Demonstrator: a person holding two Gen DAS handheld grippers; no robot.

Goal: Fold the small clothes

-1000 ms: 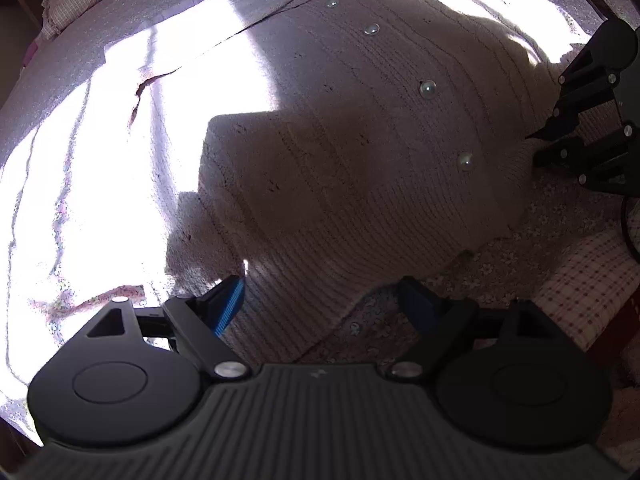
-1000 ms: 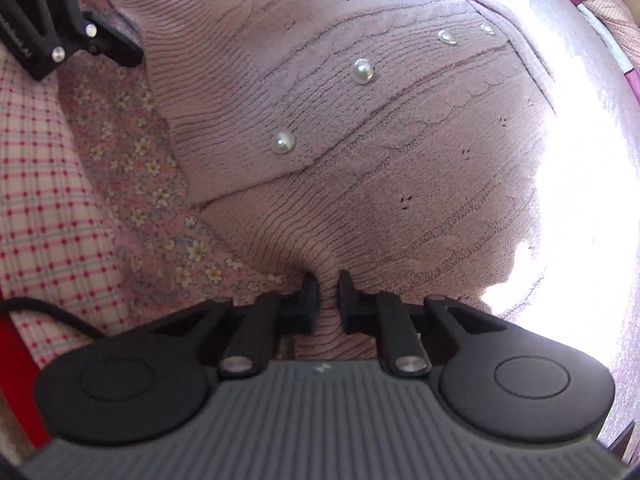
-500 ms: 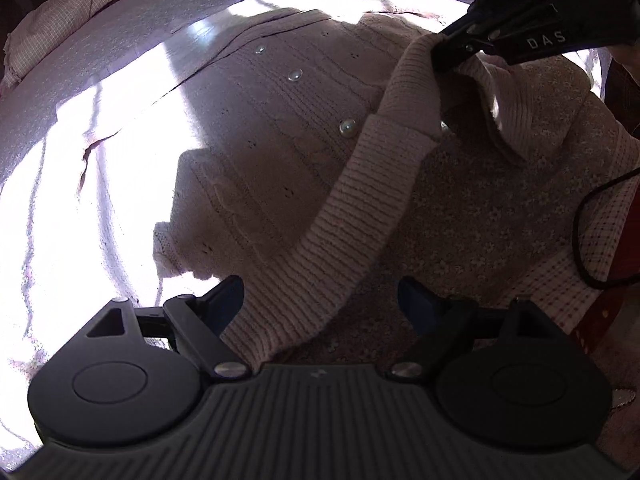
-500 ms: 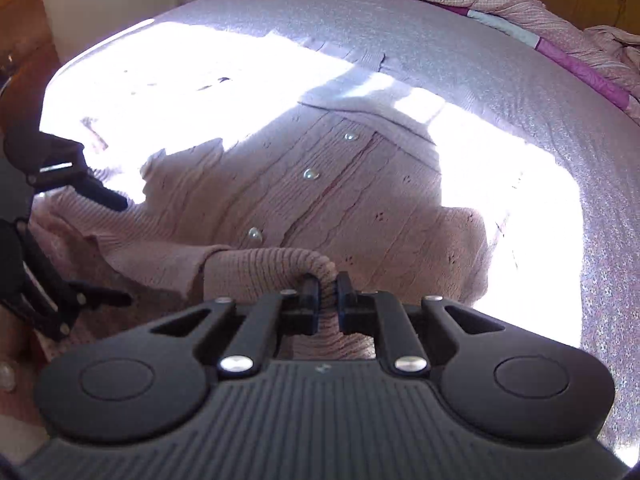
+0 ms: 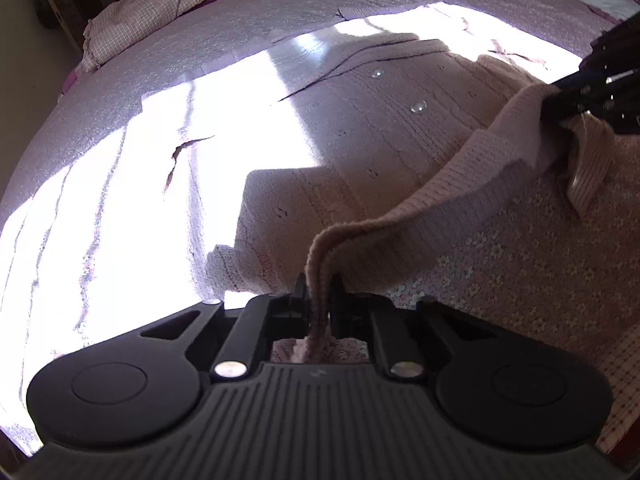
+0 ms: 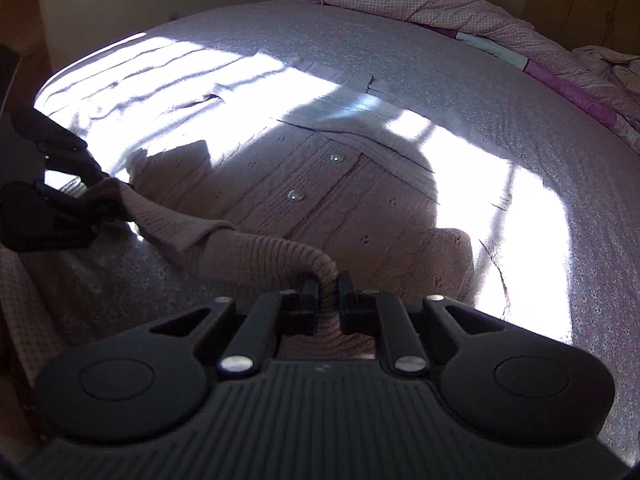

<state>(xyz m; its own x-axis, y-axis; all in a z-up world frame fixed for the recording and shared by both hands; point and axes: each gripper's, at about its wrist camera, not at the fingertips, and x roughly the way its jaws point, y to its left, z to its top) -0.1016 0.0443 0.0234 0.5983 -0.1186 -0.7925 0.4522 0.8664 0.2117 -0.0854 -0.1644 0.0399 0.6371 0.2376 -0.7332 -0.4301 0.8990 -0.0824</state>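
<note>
A small pink knit cardigan with pearl buttons lies front up on a lilac bedspread; it also shows in the right wrist view. My left gripper is shut on the ribbed bottom hem at one corner. My right gripper is shut on the hem at the other corner. The hem is lifted off the bed and hangs between the two grippers. The right gripper shows at the far right of the left wrist view, the left gripper at the far left of the right wrist view.
The lilac bedspread spreads wide, with bright sun patches. A checked pink quilt is bunched at the far end. A floral cloth and a checked cloth lie under the near edge.
My left gripper has closed on the hem and lifted it. Both grippers have risen and pulled back, raising the bottom edge of the cardigan off the bed.
</note>
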